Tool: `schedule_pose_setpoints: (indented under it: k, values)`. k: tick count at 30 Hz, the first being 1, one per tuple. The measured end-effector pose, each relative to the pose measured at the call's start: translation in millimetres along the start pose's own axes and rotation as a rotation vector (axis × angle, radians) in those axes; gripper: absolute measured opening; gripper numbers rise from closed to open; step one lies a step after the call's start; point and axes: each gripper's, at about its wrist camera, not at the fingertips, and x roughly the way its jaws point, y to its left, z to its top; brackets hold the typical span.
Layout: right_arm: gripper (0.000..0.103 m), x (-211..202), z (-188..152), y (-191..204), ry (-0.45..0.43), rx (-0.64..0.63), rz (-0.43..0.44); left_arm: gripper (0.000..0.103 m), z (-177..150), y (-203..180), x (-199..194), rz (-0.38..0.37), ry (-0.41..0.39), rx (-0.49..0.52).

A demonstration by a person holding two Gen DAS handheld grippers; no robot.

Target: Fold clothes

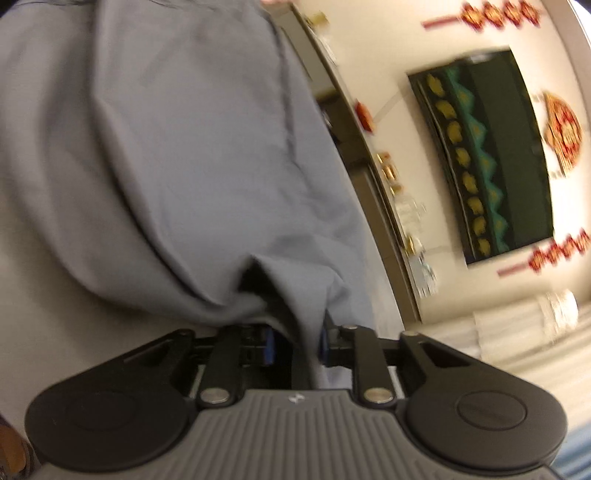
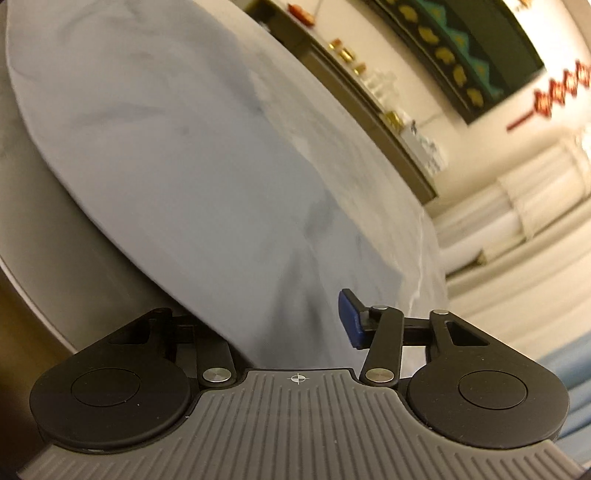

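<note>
Grey cloth (image 1: 159,155) fills most of what your left gripper (image 1: 295,343) sees: a plain, matte, blue-grey garment with soft diagonal creases and a sewn seam running along its far-right edge. It spreads ahead and to the left of that gripper over a pale table (image 1: 44,295), and a bunched fold of it drops straight down between the blue pads (image 1: 268,347), which are pressed in against it from both sides, so you are pinching the cloth there.

At your right gripper (image 2: 288,325) the same cloth (image 2: 177,147) looks paler and smoother, blurred by motion, stretching ahead and to the left over a marbled table surface (image 2: 399,236). One blue pad (image 2: 350,319) stands clear to the right of the fabric; the other finger is hidden under the cloth, so you cannot tell whether this gripper is pinching or merely spread around it.

No writing is readable on the garment. Beyond it, to the right of both grippers, a dark wall screen (image 1: 487,155) carries gold and teal patterns, with red hanging ornaments (image 1: 498,14) beside it; any characters on them are too blurred to read.
</note>
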Motion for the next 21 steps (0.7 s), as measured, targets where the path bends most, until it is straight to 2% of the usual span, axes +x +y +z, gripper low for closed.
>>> schedule_pose_setpoints:
  k: [3,5,7,8,11,14,16,19,21]
  values:
    - [0.043,-2,-8,-6,-0.001,0.008,0.022,0.028,4,9,-9,-0.006,-0.037,-0.042]
    - [0.043,-4,-6,-5,-0.009,-0.033,0.027,0.033,2,14,-18,-0.012,-0.060,-0.070]
    - [0.043,-4,-9,-2,-0.024,-0.074,0.018,0.061,-1,18,-24,-0.017,-0.035,-0.097]
    - [0.043,-4,-10,-2,-0.029,-0.082,0.016,0.060,-1,20,-23,-0.006,0.000,-0.107]
    - [0.042,-2,-12,-2,-0.040,-0.089,0.016,0.052,1,32,-30,0.036,-0.022,-0.125]
    - [0.031,0,-11,1,-0.051,-0.120,0.012,0.054,14,36,-36,0.070,-0.089,-0.121]
    - [0.026,1,-11,2,-0.058,-0.141,0.010,0.054,25,37,-39,0.102,-0.148,-0.124]
    - [0.024,3,-11,5,-0.067,-0.168,0.006,0.048,39,41,-46,0.149,-0.253,-0.146]
    - [0.018,5,-12,4,-0.057,-0.159,0.006,0.045,46,42,-49,0.164,-0.280,-0.152]
